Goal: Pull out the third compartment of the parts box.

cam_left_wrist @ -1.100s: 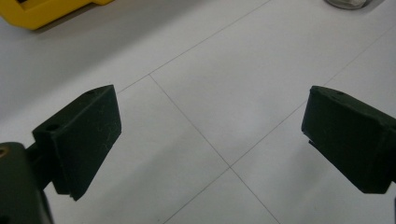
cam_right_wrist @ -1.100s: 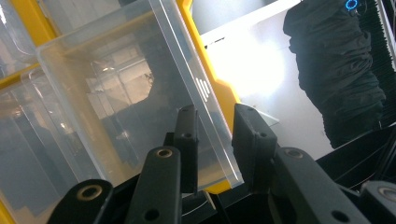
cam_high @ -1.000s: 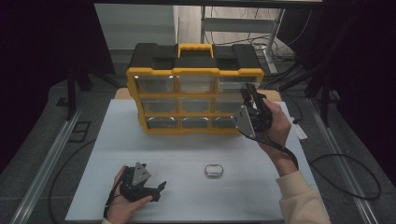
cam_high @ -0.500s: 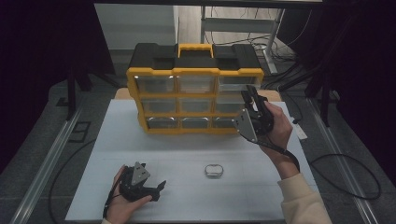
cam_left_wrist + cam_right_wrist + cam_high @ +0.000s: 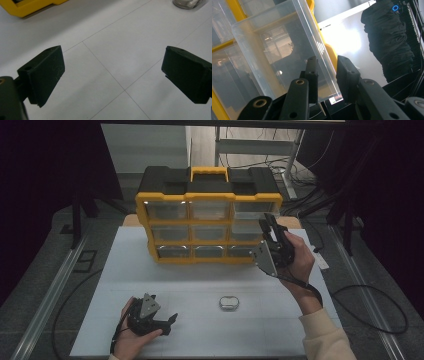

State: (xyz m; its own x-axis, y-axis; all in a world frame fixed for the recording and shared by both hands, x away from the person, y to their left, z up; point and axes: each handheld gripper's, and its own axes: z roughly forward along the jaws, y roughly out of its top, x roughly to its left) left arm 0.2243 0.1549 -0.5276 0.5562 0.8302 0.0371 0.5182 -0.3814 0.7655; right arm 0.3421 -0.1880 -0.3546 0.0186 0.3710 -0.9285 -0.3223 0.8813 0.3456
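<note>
A yellow and black drawer cabinet [image 5: 209, 197] stands at the back of the white table [image 5: 150, 280]. My right gripper [image 5: 267, 226] is held up at its right column, by the middle clear drawer [image 5: 246, 228]. In the right gripper view the drawer [image 5: 274, 50] sticks out of its yellow frame, and my right gripper [image 5: 327, 63] is shut on its side wall, one jaw inside and one outside. My left gripper [image 5: 167, 322] rests on the table at the front left, and its jaws [image 5: 112, 62] stand wide open over bare tabletop.
A small oval metal-rimmed object [image 5: 229, 302] lies on the table between the two hands, and it sits at the top right corner of the left gripper view [image 5: 186, 3]. Cables [image 5: 370, 300] trail over the floor to the right. Metal rails [image 5: 45, 305] run along the table's sides.
</note>
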